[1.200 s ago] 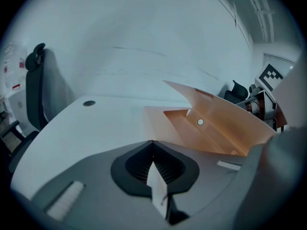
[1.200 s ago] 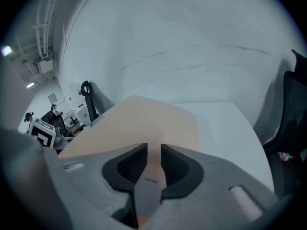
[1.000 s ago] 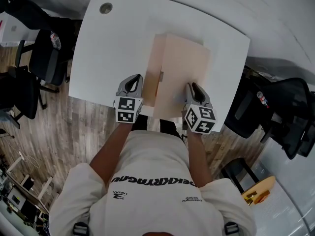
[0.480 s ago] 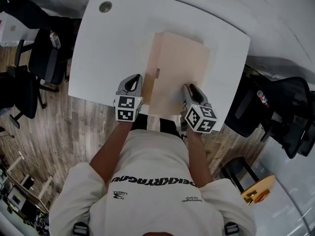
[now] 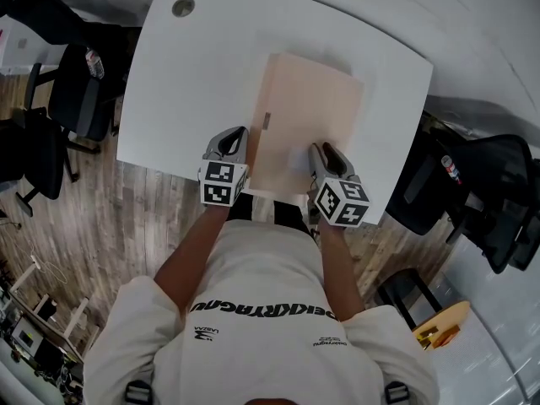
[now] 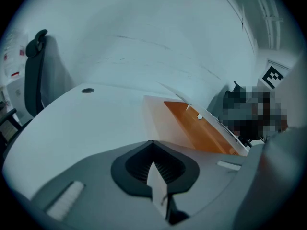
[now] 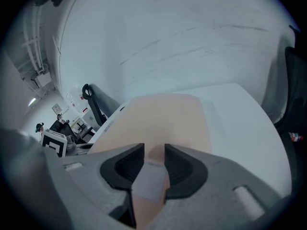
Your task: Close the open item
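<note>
A flat peach-coloured box [image 5: 308, 116] lies on the white table [image 5: 194, 83]. Its lid is low but stands a little ajar on the left, where the left gripper view shows a wedge of orange inside [image 6: 201, 131]. A small clasp [image 5: 267, 121] sits on the lid's left edge. My right gripper [image 5: 325, 152] is at the lid's near edge. Its jaws are opening, and the peach lid [image 7: 163, 119] shows in the gap without being pressed. My left gripper [image 5: 229, 137] rests just left of the box, shut with nothing in it [image 6: 152, 150].
Black office chairs stand left of the table [image 5: 76, 99] and to its right [image 5: 481, 201]. A round cable hole [image 5: 183, 8] is at the far left corner. The table's near edge runs right by both grippers, with wooden floor below.
The lid has come down from a raised tilt to nearly flat. My right gripper has followed it down and a little leftward. The left gripper has stayed put.
</note>
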The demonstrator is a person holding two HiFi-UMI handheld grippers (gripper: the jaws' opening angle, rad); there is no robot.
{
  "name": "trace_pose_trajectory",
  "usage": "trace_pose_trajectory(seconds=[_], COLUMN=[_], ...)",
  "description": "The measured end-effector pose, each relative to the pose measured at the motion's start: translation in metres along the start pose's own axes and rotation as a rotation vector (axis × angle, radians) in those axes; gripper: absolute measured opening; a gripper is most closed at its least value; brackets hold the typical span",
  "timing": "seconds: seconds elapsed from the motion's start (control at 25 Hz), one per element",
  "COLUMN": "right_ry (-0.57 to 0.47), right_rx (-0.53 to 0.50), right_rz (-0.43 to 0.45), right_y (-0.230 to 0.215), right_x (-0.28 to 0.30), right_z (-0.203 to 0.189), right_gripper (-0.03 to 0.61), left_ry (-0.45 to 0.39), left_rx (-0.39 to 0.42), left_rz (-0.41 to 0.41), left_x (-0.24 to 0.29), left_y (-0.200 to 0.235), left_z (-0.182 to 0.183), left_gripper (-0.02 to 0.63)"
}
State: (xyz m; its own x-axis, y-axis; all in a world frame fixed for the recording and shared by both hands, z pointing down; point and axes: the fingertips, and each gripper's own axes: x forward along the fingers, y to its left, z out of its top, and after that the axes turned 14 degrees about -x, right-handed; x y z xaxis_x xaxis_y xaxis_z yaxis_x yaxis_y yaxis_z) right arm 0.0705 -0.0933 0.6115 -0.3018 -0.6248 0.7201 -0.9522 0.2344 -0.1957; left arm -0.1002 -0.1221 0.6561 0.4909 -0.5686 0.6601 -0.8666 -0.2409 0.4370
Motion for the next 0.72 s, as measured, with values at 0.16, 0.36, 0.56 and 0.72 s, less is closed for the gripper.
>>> trace_pose_trajectory(seconds=[0.16, 0.36, 0.56, 0.72], right_ry=[0.010, 0.018, 0.024, 0.030], right_rx=[-0.001, -0.002, -0.004, -0.003], right_rz=[0.005, 0.009, 0.018, 0.026], right_y=[0.0029, 0.0034, 0.0052, 0.0061], right_x=[0.0032, 0.0050, 0.0073, 0.0097], right_z=[-0.0009, -0.0025, -0.0027, -0.0046], right_gripper=[0.121, 0.123, 0.124, 0.126], left_ry=[0.010, 0.012, 0.016, 0.021], left_rx=[-0.010, -0.021, -0.040, -0.045], left_rz=[-0.008, -0.010, -0.015, -0.022], left_x=[0.0021, 0.0032, 0.0042, 0.0056], left_y=[0.0015, 0.0017, 0.0026, 0.0022], left_z=[-0.0026, -0.0045, -0.0049, -0.0056], left_gripper=[0.000, 0.000, 0.000, 0.000])
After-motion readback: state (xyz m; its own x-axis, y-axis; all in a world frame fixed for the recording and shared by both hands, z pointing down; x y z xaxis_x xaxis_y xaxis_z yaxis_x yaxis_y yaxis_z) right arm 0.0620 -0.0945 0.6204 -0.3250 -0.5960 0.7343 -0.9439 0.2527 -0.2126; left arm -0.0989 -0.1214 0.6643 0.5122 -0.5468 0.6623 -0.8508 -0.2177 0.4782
